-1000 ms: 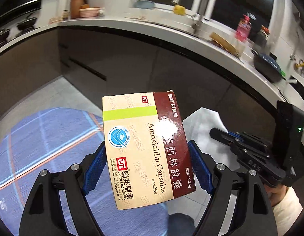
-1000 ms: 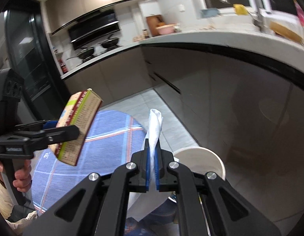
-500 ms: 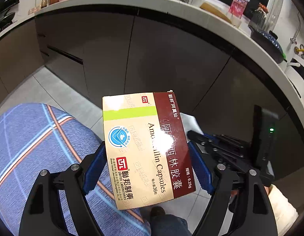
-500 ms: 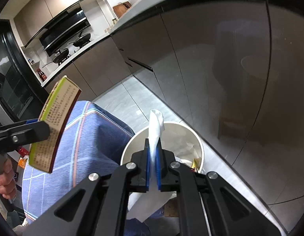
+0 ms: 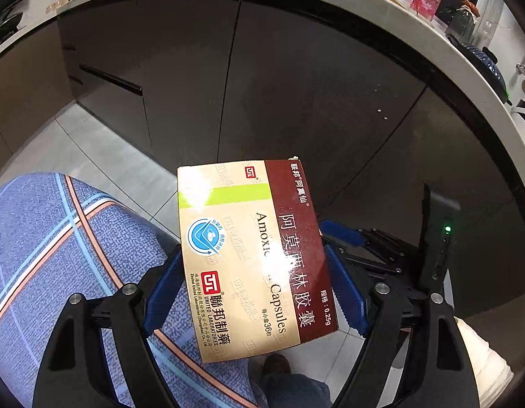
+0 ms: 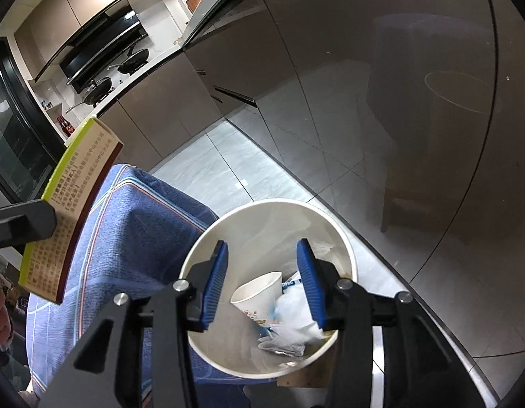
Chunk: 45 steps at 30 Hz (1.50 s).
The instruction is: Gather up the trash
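A: What is held by the left gripper [image 5: 254, 292]?

B: An amoxicillin box [image 5: 252, 255] is pinched between its jaws.

A: And the right gripper [image 6: 262, 284]?

B: Its jaws are spread, nothing gripped. Directly beyond them a white bin [image 6: 344, 238] is seen, with a paper cup [image 6: 257, 294] and crumpled tissue [image 6: 293, 323] inside, beside the blue-clothed table [image 6: 136, 224].

My left gripper [image 5: 254, 285] is clamped, its blue pads [image 5: 162, 295] pressing in from both sides with something wide held between them, so the fingers stand well apart. My right gripper [image 6: 262, 280] has its jaws spread wide with nothing between the blue pads [image 6: 214, 285], and it points downward. In its view, my left gripper [image 6: 22, 222] sits at the left edge.
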Tool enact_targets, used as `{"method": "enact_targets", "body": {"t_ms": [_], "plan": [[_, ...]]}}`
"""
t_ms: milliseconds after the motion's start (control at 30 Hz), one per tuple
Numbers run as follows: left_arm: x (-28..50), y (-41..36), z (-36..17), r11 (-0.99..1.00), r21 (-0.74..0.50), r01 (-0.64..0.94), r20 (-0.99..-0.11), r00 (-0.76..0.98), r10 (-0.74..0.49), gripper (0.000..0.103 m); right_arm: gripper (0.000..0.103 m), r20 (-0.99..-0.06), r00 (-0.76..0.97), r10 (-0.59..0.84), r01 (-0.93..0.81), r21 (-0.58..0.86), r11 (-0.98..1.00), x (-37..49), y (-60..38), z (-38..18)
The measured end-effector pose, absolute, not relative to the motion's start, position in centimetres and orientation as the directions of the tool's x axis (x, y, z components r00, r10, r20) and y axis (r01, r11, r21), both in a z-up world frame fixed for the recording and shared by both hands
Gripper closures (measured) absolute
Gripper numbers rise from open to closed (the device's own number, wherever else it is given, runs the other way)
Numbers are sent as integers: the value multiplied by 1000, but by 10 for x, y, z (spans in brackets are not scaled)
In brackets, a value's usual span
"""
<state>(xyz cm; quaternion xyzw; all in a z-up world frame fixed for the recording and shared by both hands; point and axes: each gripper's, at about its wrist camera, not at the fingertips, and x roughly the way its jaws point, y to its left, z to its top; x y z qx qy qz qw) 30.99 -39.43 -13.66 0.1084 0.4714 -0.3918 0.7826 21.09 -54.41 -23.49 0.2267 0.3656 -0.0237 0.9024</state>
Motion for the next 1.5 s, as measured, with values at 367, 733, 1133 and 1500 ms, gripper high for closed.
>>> {"method": "enact_targets", "body": {"t_ms": [367,733,1133,1500], "plan": [[309,-408,-156,674,-187,714,-835,247,-492,26,59,-692,721,41,213,277,937,188,-540,-236],[313,-415,-164,706,-108,700,-815,344,-467,9,49,-703,711,16,180,203,963,177,-529,-238],[297,-386,-129,730,-81,679,-779,413,-471,9,29,-665,746,17,160,204,966,166,-514,-202],[233,-286,-62,856,-3,516,-675,631,-383,8,3,-665,746,43,117,194,974,126,-448,-136]]}}
